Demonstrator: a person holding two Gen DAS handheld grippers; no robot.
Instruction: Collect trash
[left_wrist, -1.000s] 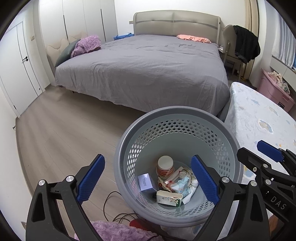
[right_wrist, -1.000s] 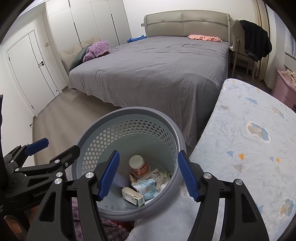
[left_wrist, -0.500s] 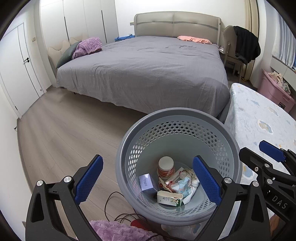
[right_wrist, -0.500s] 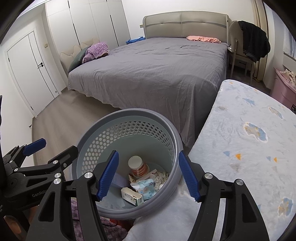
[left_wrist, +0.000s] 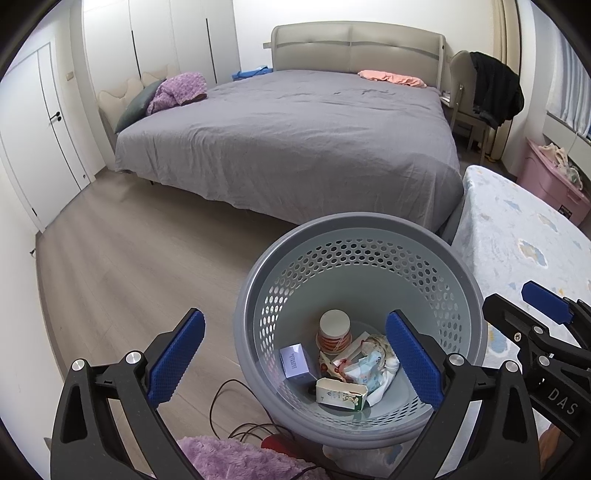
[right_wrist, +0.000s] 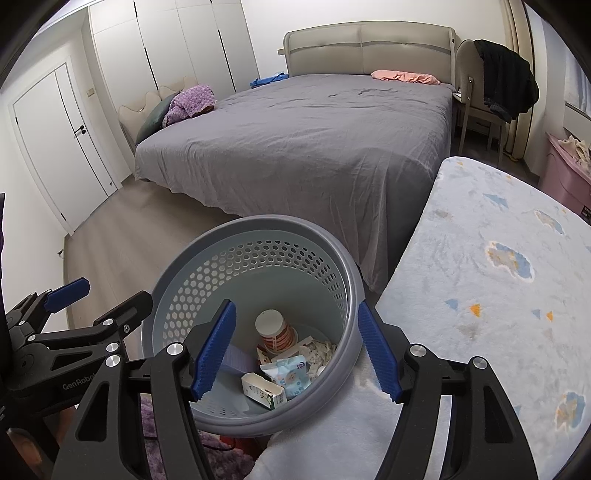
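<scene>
The grey-sheeted bed (left_wrist: 295, 147) fills the room beyond the perforated grey waste basket (left_wrist: 424, 266), which stands on the wood floor just beside a low bench covered in a pale blue cloud-print cloth (right_wrist: 498, 277). Beyond the basket on the bench's side, a pink storage bin (left_wrist: 554, 188) sits by the window and a chair draped with a black jacket (left_wrist: 495, 88) stands at the head of the bed. On the near side of the basket a purple fuzzy throw (left_wrist: 229, 458) and a dark cable (left_wrist: 236, 406) lie on the floor.

The collecting looks far along, perhaps finished: the trash is at the bottom of the basket. There lie a white-lidded cup with red stripes (left_wrist: 334, 330), a blue wet-wipe packet (right_wrist: 290, 376), a small carton lying on its side (left_wrist: 341, 395), a small lavender box (left_wrist: 294, 360) and some crumpled wrappers (right_wrist: 317, 350). No loose litter shows on the floor, bench or bed, though parts of the room are out of view.

Both tools hover above the basket, angled down into it. The left gripper (left_wrist: 295, 362) has its blue fingers wide apart with nothing between them. The right gripper (right_wrist: 295, 350) also holds nothing, its fingers parted to a moderate gap that frames the basket's contents.
</scene>
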